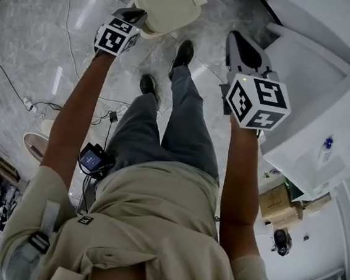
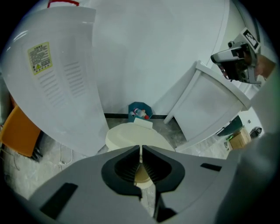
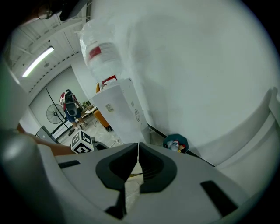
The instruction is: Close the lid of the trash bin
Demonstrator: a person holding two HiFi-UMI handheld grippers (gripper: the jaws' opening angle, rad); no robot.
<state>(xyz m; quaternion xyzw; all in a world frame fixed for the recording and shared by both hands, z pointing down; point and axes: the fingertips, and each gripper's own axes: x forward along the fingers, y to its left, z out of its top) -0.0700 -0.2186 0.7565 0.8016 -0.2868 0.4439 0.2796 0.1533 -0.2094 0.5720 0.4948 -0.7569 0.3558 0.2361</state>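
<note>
Hovering at the near rim of the cream bin [image 1: 170,5] is the left gripper [image 1: 137,18], claw pressed together on nothing. Looking along it shows the lid [image 2: 135,136] flat across the bin top, apparently down, with a small tab [image 2: 143,124] at the far edge. Standing on the marble floor [image 1: 37,28], close to the shoes [image 1: 184,51], is where the bin sits. Held higher and well apart from the bin, beside a white cabinet [image 1: 311,88], is the right gripper [image 1: 236,38], claw also shut tight and empty. Behind the bin, against the wall, stands a blue pail [image 2: 140,111] holding bottles.
</note>
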